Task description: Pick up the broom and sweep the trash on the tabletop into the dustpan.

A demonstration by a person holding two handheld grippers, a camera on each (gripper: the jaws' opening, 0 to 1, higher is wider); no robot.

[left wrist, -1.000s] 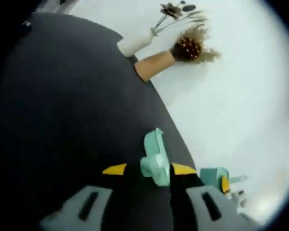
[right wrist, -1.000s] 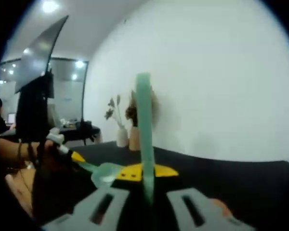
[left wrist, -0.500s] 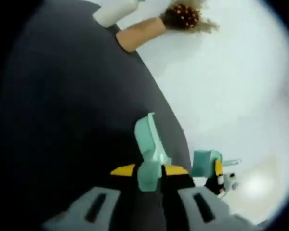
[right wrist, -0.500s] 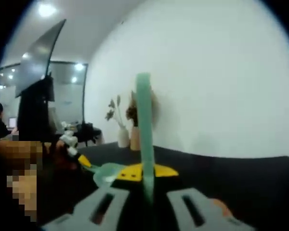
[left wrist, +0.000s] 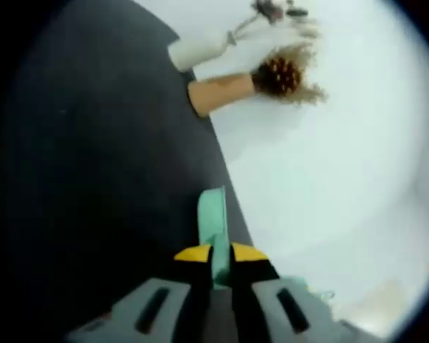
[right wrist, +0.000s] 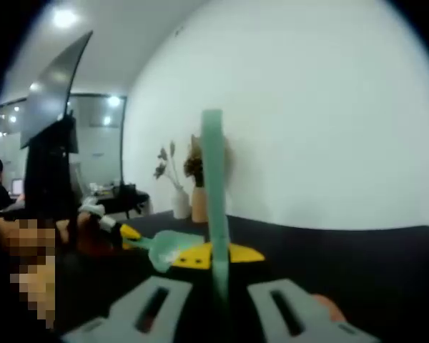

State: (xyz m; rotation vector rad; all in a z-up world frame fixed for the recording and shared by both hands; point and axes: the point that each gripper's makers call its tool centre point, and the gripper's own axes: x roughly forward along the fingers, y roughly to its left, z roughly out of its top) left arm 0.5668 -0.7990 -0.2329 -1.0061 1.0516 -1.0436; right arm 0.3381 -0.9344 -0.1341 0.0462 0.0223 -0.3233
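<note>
I've got my left gripper (left wrist: 213,255) pinching a flat mint-green plastic handle (left wrist: 212,218) and my right gripper (right wrist: 213,256) pinching another upright one (right wrist: 213,179); can't tell which is broom vs dustpan, both held above the dark matte tabletop (left wrist: 93,179). Both look light, stiff, smooth plastic, prob slippery, so I'd grip low on the flat faces. No trash visible; vases (left wrist: 218,94) w/ dried flowers sit by the white wall (right wrist: 329,114).

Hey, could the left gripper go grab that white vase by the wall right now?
Probably not as it stands: the left gripper is shut on a green handle, though the dark tabletop toward the white vase looks free.
</note>
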